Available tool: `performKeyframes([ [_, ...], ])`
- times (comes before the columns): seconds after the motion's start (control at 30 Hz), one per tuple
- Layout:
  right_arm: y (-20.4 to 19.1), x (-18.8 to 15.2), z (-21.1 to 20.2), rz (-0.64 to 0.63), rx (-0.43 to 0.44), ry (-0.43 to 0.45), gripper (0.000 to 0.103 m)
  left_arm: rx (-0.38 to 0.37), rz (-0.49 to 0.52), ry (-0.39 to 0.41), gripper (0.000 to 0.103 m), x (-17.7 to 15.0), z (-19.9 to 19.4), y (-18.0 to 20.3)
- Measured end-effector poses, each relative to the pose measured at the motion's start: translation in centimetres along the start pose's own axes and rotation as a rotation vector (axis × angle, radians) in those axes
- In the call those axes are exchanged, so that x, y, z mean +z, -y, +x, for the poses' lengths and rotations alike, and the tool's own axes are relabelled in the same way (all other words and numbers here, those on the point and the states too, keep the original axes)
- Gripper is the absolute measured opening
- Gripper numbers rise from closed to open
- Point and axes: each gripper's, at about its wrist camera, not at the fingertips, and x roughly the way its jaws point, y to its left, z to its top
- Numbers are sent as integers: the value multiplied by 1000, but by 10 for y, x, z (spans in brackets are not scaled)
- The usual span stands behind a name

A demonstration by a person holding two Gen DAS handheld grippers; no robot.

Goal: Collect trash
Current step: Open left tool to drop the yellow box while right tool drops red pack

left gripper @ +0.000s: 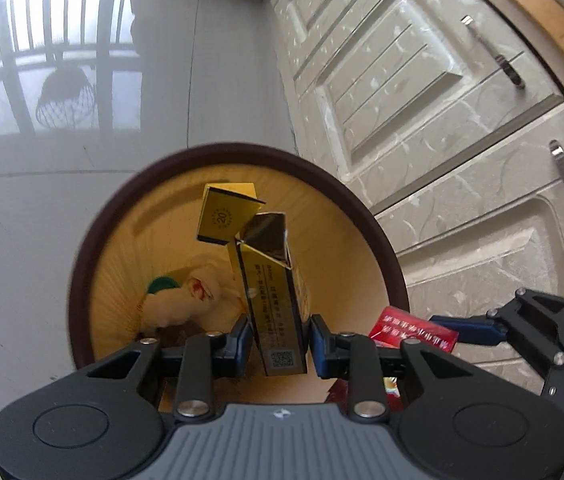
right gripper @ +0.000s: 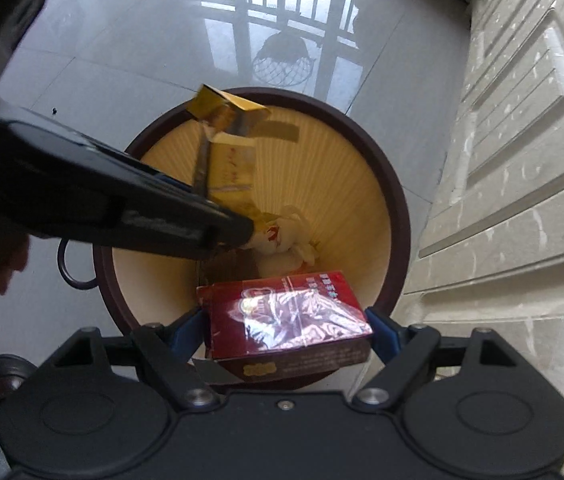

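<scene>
while both grippers point down over the round waste bin [left gripper: 81, 280], each one is clamped on a cigarette pack. the left gripper [left gripper: 279, 338] grips a gold cigarette pack [left gripper: 271, 300] by its narrow sides, blue pads pressed on either flank; the pack stands up from the jaws with its flip lid [left gripper: 225, 216] hanging open, all of it above the bin's mouth. the right gripper [right gripper: 288, 330] holds a red cigarette pack [right gripper: 286, 316] across its wider span, jaws set wide yet tight on both ends, the pack lying flat just over the near rim of the bin [right gripper: 398, 216].

the bin has a dark brown rim and a pale yellow ribbed inner wall. at its bottom lie crumpled white tissues [left gripper: 185, 300] with a red smear, and beside them a green round thing [left gripper: 161, 284] — possibly a bottle cap, the view is too blurred to tell.

the bin stands on a glossy grey tiled floor [left gripper: 41, 200], just beside a cream cabinet [left gripper: 422, 120] with metal handles.
</scene>
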Motion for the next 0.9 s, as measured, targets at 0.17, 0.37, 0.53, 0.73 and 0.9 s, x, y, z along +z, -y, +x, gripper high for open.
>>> performKeyframes([
  [0.17, 5, -2, 3, 16, 3, 7, 85, 4, -14, 11, 42, 5, 11, 1],
  [0.37, 8, -4, 4, 43, -9, 6, 93, 43, -22, 20, 71, 7, 13, -3],
  [0.53, 6, -5, -4, 62, -16, 19, 103, 70, 1, 11, 72, 6, 7, -7],
  [0.73, 12, -4, -12, 115, -30, 5, 103, 97, 25, 10, 78, 4, -6, -7],
  [0.9, 18, -6, -21, 152, -42, -21, 103, 125, 35, 20, 84, 5, -24, -8],
])
